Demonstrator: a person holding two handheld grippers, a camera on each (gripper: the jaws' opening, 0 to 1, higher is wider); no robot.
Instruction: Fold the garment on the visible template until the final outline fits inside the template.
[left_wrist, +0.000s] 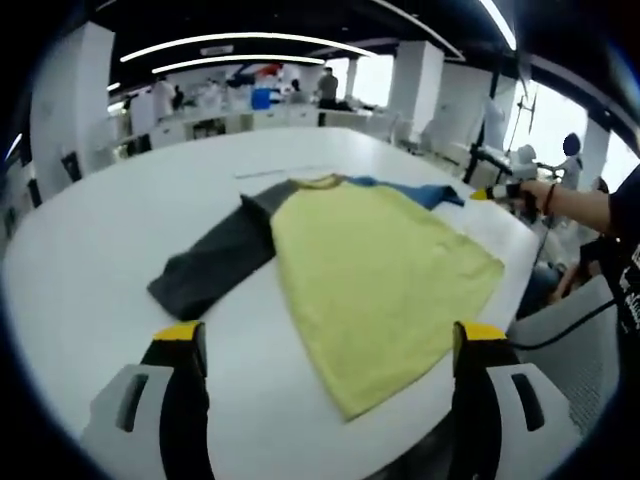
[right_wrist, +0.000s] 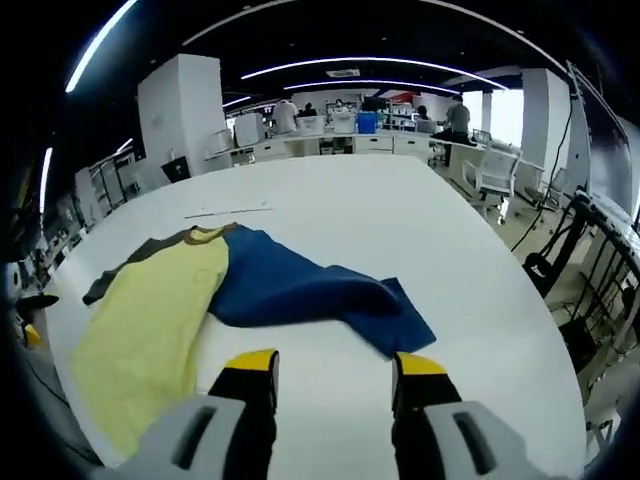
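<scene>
Right gripper view shows the limp, light T-shirt (right_wrist: 200, 300) flat on the white table (right_wrist: 400, 230), blue sleeve (right_wrist: 310, 290) likeliest hold for the empty, parted right gripper (right_wrist: 330, 372); left gripper (left_wrist: 325, 340) likewise apart.

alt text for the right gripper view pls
A yellow T-shirt with one blue sleeve and one dark grey sleeve lies spread flat on a large white table. The right hand-held gripper hovers open over the table, just short of the blue sleeve, in an open-plan room.
</scene>
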